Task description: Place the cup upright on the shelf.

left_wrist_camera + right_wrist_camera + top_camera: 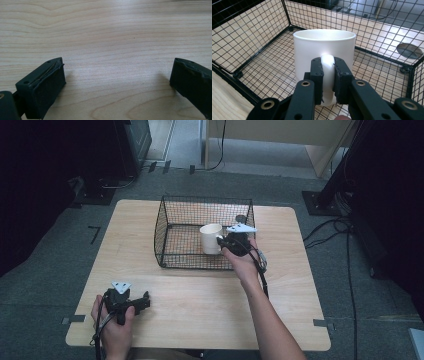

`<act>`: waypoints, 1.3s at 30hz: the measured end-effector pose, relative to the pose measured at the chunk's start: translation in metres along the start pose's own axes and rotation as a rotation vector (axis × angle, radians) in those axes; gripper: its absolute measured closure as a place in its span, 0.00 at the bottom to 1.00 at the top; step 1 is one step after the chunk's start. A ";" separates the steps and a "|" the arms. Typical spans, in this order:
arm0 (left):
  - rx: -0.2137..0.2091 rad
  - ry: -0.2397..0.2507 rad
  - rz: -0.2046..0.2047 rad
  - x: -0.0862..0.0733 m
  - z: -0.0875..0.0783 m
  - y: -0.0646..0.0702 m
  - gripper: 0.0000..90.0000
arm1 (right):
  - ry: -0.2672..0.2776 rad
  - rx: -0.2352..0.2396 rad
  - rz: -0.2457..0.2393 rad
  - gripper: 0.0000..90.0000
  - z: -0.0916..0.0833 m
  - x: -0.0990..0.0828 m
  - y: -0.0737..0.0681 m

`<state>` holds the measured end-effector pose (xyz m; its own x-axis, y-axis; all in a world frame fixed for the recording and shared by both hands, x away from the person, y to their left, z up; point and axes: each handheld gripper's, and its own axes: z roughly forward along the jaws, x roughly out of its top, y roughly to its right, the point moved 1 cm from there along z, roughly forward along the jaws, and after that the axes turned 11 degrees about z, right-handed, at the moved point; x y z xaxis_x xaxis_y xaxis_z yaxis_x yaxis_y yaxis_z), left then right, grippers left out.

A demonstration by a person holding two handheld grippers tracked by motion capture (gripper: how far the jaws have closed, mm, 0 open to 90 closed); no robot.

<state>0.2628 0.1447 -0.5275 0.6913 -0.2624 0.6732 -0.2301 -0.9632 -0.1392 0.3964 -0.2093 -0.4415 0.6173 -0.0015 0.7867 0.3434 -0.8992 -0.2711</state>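
Note:
A white mug [211,238] stands upright inside the black wire basket [172,207] at the middle of the table. My right gripper [223,241] reaches over the basket's front right side and is shut on the mug's handle. In the right gripper view the mug [324,47] faces me, its handle [327,62] pinched between both black pads of my right gripper [327,82]. Whether the mug rests on the basket floor I cannot tell. My left gripper [142,301] lies low at the table's front left, open, and in its own view my left gripper [117,82] has bare wood between the jaws.
The wooden table [200,305] has free room in front of the basket and on both sides. The basket's wire walls [262,25] rise around the mug. A round grey disc [409,50] lies past the basket's right wall. Cables and dark stands sit on the floor [330,225].

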 end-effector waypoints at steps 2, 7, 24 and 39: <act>0.000 0.000 0.000 0.000 0.000 0.000 0.00 | 0.001 -0.008 0.001 0.86 0.000 0.000 0.001; 0.000 0.000 0.000 0.000 0.000 0.000 0.00 | 0.007 -0.018 0.003 0.82 0.001 0.000 0.001; -0.003 0.000 0.003 0.000 0.000 0.000 0.00 | 0.039 0.000 0.032 0.76 -0.006 0.002 0.000; -0.004 0.001 0.004 0.000 0.000 0.000 0.00 | 0.053 0.028 -0.015 0.00 -0.038 -0.005 -0.014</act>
<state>0.2628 0.1446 -0.5276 0.6896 -0.2666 0.6733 -0.2355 -0.9618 -0.1396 0.3613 -0.2137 -0.4204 0.5736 -0.0121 0.8191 0.3727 -0.8865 -0.2742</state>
